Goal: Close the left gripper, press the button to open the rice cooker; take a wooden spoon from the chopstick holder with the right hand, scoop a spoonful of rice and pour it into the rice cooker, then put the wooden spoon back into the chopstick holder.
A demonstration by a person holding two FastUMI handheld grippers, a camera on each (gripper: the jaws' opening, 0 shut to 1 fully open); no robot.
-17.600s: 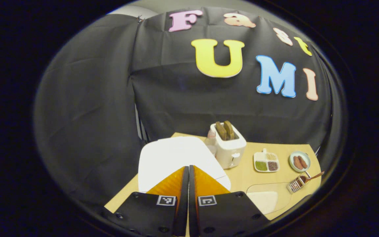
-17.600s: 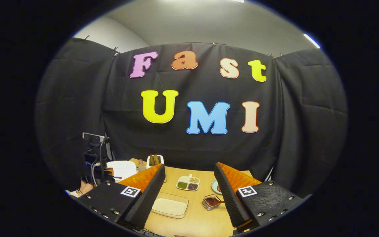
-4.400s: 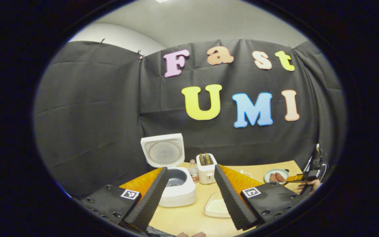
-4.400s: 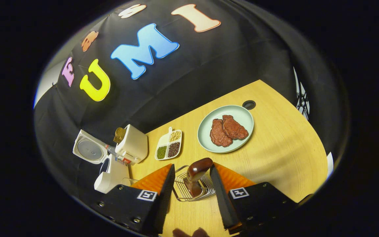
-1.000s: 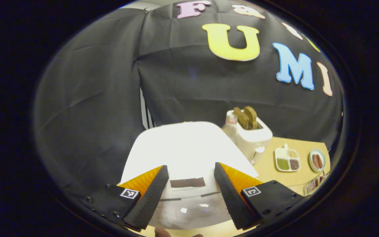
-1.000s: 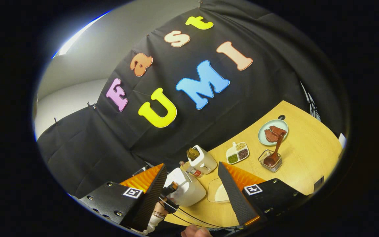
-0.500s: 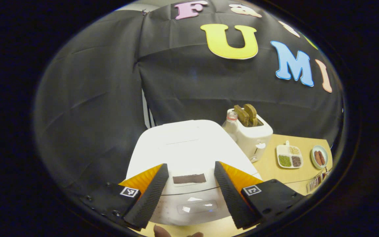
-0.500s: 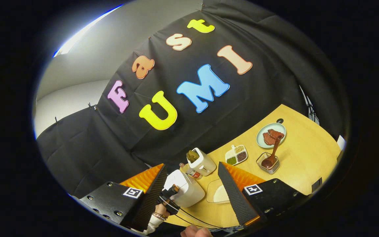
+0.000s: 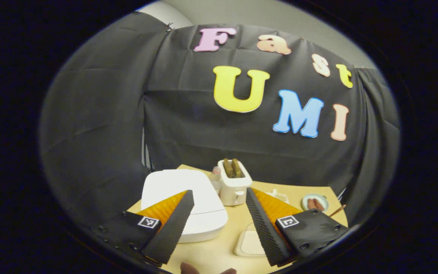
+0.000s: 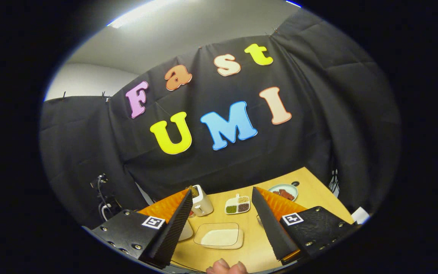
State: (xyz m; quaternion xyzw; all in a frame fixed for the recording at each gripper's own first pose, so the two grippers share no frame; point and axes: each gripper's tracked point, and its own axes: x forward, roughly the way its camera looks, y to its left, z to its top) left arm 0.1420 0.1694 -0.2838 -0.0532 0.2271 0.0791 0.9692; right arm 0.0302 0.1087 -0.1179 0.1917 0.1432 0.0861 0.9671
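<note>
White rounded rice cooker (image 9: 188, 205), lid closed

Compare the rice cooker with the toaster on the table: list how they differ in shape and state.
The rice cooker is low, wide and rounded; the toaster is a narrower, upright box. The rice cooker's lid is shut flat, while the toaster's top is open with two brown slices sticking up. Both are white and stand side by side at the back of the wooden table.
</note>
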